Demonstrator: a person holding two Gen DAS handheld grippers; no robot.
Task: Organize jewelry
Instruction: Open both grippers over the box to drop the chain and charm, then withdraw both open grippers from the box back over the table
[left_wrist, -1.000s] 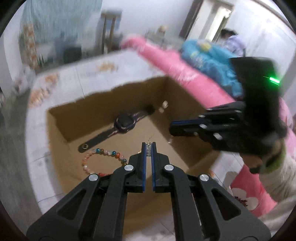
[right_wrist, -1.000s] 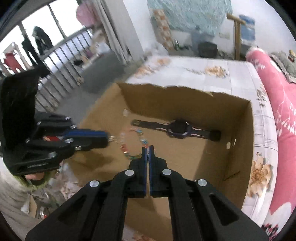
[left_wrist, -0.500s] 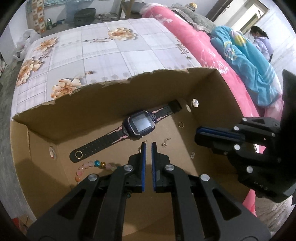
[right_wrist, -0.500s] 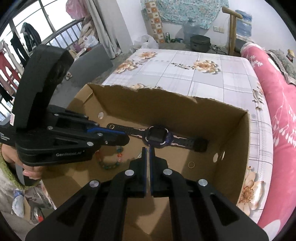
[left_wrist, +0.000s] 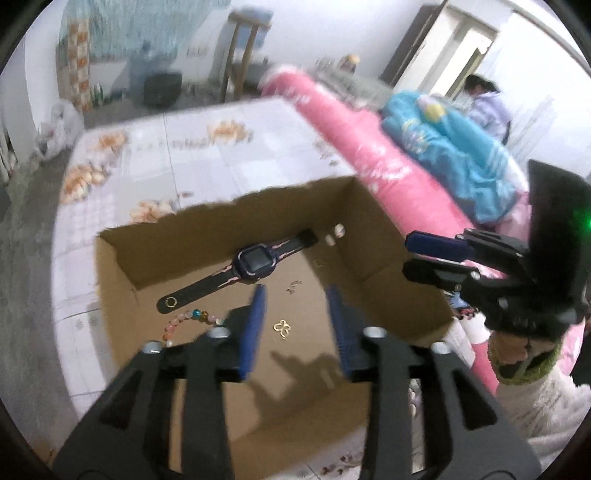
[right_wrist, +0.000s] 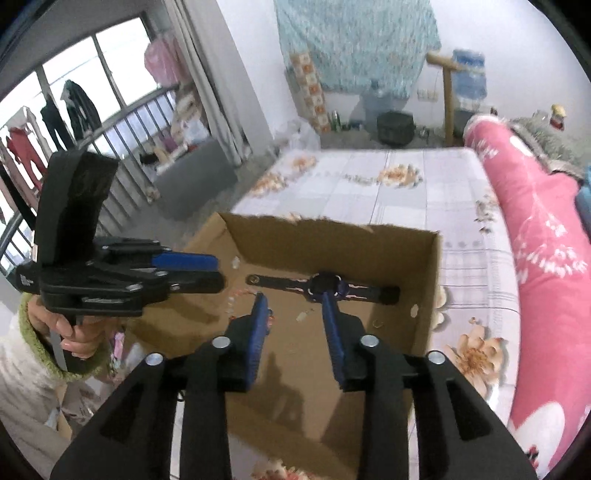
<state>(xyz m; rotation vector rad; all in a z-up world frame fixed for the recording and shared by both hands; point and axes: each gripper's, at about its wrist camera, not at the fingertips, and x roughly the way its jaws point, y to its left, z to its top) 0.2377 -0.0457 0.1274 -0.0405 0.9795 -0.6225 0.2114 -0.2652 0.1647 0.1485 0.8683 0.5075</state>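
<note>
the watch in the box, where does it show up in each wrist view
Left wrist view: the watch lies slantwise on the floor of the cardboard box, just above centre, beyond the fingertips of the left gripper.
Right wrist view: the watch lies almost level by the far wall, centre frame, its face partly behind a finger of the right gripper.
Shared landmark: the box's ragged far edge.

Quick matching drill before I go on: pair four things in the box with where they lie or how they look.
Things:
1. watch
2. bead bracelet
3. gold butterfly charm
4. cardboard box

Descriptions:
A. lies on the box floor between the left gripper's open fingers
B. dark strap, lies along the far wall
C. torn top edge, stands on the flowered sheet
D. coloured beads, near the strap's end

Pairs: 1-B, 2-D, 3-A, 4-C
</note>
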